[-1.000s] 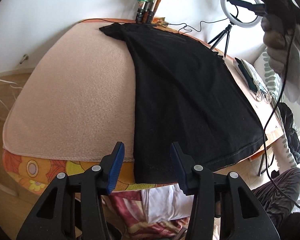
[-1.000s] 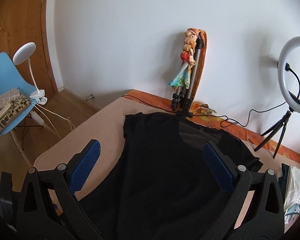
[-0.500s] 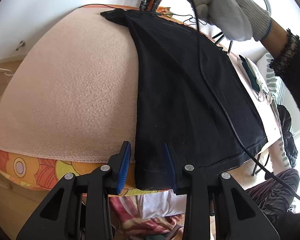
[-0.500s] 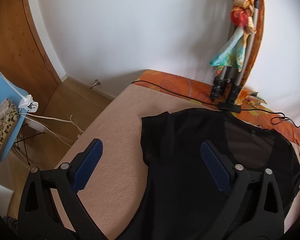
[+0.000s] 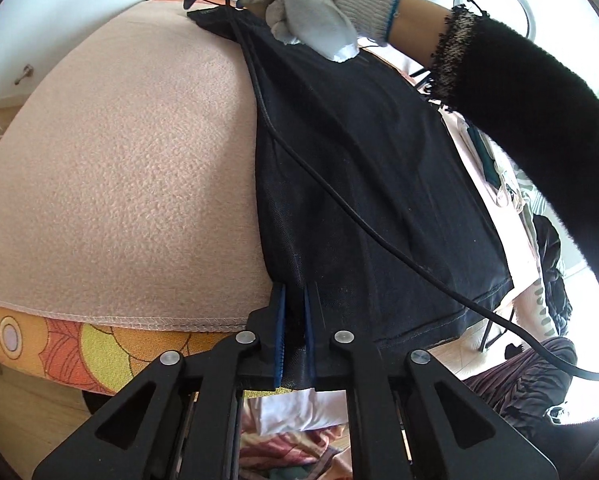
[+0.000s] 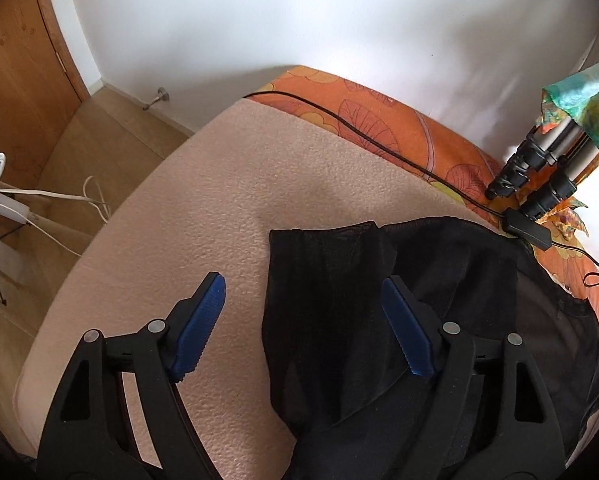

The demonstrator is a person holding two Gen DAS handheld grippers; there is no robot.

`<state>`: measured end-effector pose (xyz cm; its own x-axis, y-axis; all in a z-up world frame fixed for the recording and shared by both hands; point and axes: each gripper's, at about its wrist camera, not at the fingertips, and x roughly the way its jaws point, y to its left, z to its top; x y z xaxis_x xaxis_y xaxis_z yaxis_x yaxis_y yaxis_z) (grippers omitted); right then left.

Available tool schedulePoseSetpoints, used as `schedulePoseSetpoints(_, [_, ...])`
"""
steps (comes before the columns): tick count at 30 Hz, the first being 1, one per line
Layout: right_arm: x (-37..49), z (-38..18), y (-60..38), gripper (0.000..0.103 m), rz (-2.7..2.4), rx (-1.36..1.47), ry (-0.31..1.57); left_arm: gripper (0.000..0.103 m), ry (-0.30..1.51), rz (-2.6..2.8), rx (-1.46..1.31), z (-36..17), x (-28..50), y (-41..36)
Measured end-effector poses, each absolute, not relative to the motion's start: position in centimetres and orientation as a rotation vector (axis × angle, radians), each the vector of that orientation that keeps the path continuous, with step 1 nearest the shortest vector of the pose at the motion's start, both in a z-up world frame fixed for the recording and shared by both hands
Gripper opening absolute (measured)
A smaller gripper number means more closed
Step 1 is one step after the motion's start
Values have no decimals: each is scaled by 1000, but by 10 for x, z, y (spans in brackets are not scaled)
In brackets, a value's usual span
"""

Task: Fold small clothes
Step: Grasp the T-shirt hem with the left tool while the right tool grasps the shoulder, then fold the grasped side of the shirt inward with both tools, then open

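Now: black shirt [image 5: 371, 184] flat on the blanket-covered worktop [image 5: 131, 184].
Left hand-held gripper [image 5: 294, 332] pinching the near hem corner; right hand-held gripper [image 6: 305, 320] closing, straddling the sleeve [image 6: 327, 264], not yet pinching.

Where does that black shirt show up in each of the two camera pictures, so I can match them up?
Left wrist view: the black shirt runs from the bottom centre up to the top, its near hem pinched in the left gripper.
Right wrist view: the black shirt fills the lower right, one sleeve between the closing fingers.
Shared landmark: the pink blanket beneath it.
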<state>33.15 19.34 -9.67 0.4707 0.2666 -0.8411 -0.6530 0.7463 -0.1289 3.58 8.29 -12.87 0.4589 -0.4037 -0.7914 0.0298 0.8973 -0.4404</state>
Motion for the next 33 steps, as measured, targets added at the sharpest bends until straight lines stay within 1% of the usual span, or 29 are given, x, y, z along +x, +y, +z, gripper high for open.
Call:
schedulePoseSetpoints(1, [335, -101, 195, 82, 581, -486, 927, 4, 1066, -278, -398, -129, 36, 84])
schedulePoseSetpoints(3, [343, -108, 196, 74, 568, -506, 939, 3, 1061, -283, -408, -129, 35, 85])
schedulePoseSetpoints(5, [348, -114, 197, 69, 561, -527, 956, 3, 1058, -289, -423, -129, 35, 86])
schedulePoseSetpoints(7, [352, -114, 196, 65, 574, -513, 963, 2, 1053, -294, -439, -128, 36, 86])
schedulePoseSetpoints(8, [354, -113, 195, 59, 580, -506, 969, 2, 1048, -297, -442, -127, 36, 83])
schedulePoseSetpoints(9, [356, -112, 194, 48, 586, -495, 975, 2, 1038, -300, -440, -126, 36, 84])
schedulePoseSetpoints(10, [357, -112, 193, 41, 590, -486, 977, 2, 1029, -305, -436, -124, 35, 84])
schedulePoseSetpoints(11, [358, -111, 193, 27, 593, -486, 976, 2, 1021, -310, -430, -122, 35, 84])
schedulePoseSetpoints(12, [359, -110, 192, 10, 596, -484, 978, 2, 1013, -314, -428, -120, 34, 83])
schedulePoseSetpoints(13, [360, -109, 191, 7, 599, -480, 982, 2, 1007, -318, -427, -119, 34, 83])
schedulePoseSetpoints(15, [362, -104, 188, 4, 596, -471, 964, 2, 996, -327, -433, -117, 33, 84])
schedulePoseSetpoints(18, [361, -90, 177, 4, 621, -409, 938, 1, 970, -344, -434, -111, 29, 84])
schedulePoseSetpoints(27, [367, -48, 124, 3, 635, -226, 861, 1, 933, -423, -403, -101, 28, 64])
schedulePoseSetpoints(33, [367, -29, 87, 3, 583, -202, 815, 1, 937, -470, -352, -97, 32, 44])
